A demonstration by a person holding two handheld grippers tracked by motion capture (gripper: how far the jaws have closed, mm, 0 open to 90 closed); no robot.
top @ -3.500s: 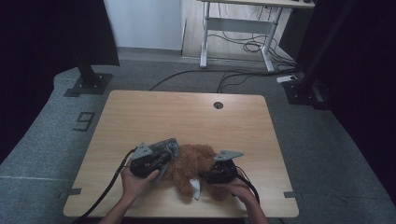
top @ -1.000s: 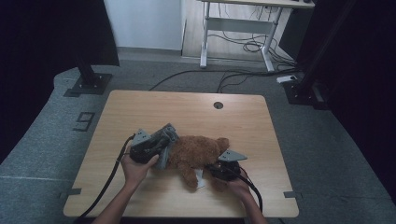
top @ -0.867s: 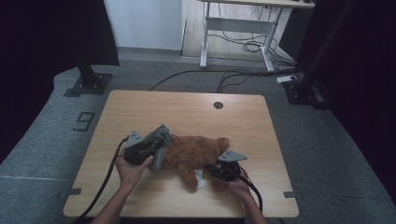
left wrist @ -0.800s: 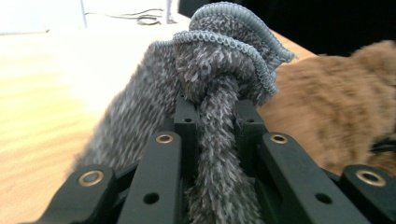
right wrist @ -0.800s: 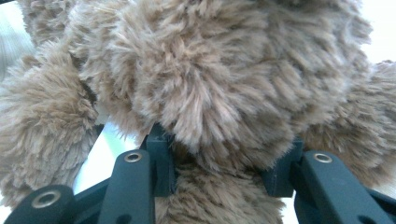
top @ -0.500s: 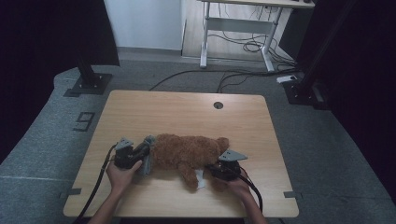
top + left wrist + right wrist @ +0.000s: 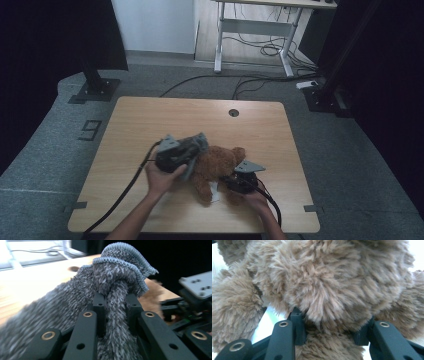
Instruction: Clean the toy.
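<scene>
Item: brown plush teddy bear (image 7: 217, 167), lying on the wooden table (image 7: 150, 120) toward the near edge, between the two hands. A small white tag (image 7: 214, 192) shows at its lower side.

Item: grey knitted cloth (image 7: 117, 272), bunched and pinched in the left gripper (image 7: 116, 305); jaws narrow, clamped on a fold of it. In the high view the cloth (image 7: 192, 155) sits against the bear's left flank.

Item: right gripper (image 7: 329, 328), jaws part-closed on a tuft of the bear's fur and stuffing, low on its body. In the high view it (image 7: 240, 182) rests at the bear's right side.

Risks, as judged:
- The cloth is held by one twisted fold; a pull could draw it out of the jaws.
- The right grip bites mostly pile; the bear may slide or roll if the cloth drags hard across it.
- The left cable (image 7: 120, 197) trails over the near table edge and may snag.

Hard to make out:
- Which part of the bear the right gripper holds; fur crowds that view.
- The bear's face and which way it lies.
- The cloth's full size and shape; its lower part is blurred and cut off.
</scene>
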